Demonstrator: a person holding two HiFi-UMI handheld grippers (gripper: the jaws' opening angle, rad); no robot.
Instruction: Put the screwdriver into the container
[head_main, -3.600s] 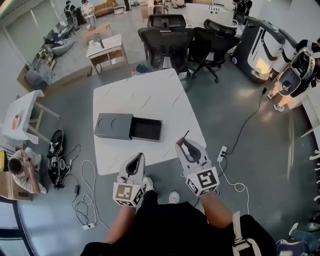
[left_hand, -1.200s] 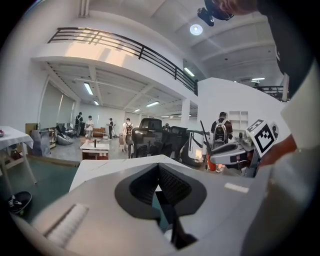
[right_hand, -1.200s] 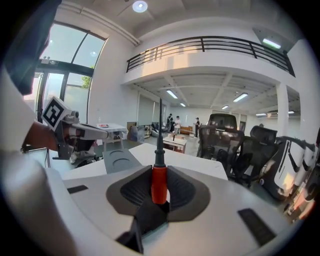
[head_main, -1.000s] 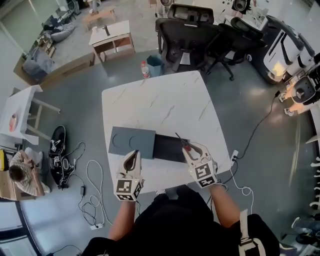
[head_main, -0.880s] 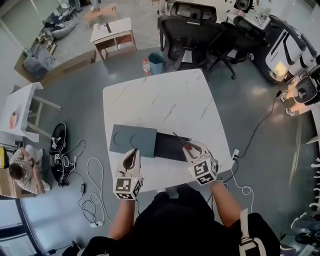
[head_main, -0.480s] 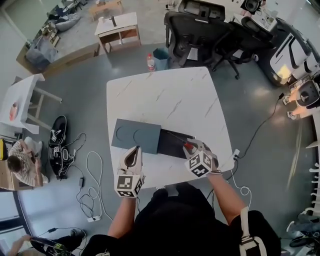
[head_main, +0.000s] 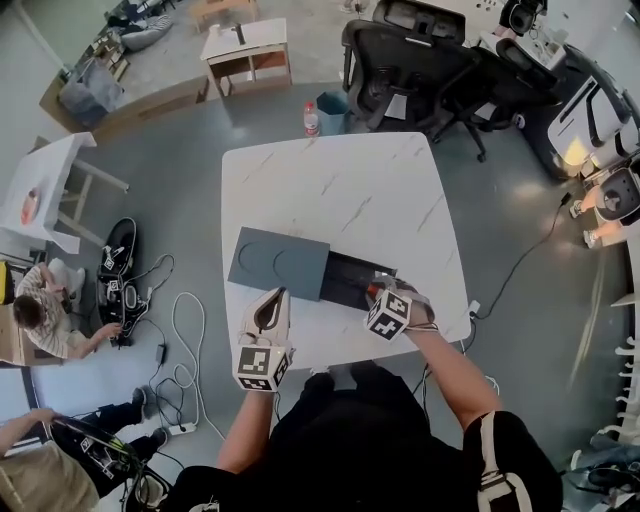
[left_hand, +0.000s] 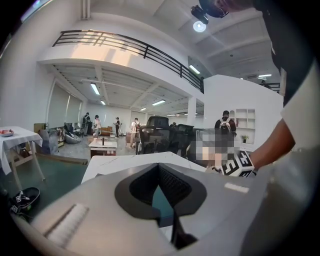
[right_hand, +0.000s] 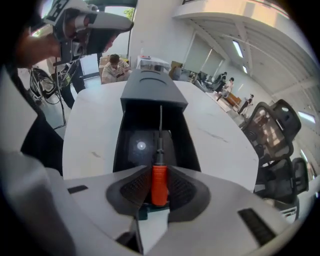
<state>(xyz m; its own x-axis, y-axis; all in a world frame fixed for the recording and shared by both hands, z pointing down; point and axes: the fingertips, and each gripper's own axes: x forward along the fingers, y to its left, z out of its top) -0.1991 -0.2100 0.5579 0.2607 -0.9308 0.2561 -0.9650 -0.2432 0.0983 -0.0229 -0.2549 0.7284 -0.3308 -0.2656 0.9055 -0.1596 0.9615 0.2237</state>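
The right tool (head_main: 373, 291) is clamped on the orange-handled screwdriver with a thin dark shaft (right_hand: 159, 172). From overhead only a red fleck at that tool's tip gives the screwdriver away. The right tool's own camera (right_hand: 159, 196) shows far more: both pads press the handle's sides, and the shaft runs out toward 12 o'clock over the pulled-out black tray of the dark grey box-shaped container (right_hand: 150, 92). I can't tell whether the shaft's tip touches the tray floor.

The head view places the container (head_main: 278, 263) at about 6 o'clock from the middle of the white marble-patterned square bench (head_main: 340, 190). Its tray opens toward 3 o'clock, where the right tool hangs.

The left tool (head_main: 271, 298) sits at 6 o'clock of the container's grey lid, apart from it. In its own camera (left_hand: 159, 187) the jaws are together with nothing between them. That view looks level across the room, so the container is hidden behind the tool's body. Only a strip of bench shows, and the other tool's marker cube (left_hand: 239, 164) at 3 o'clock.
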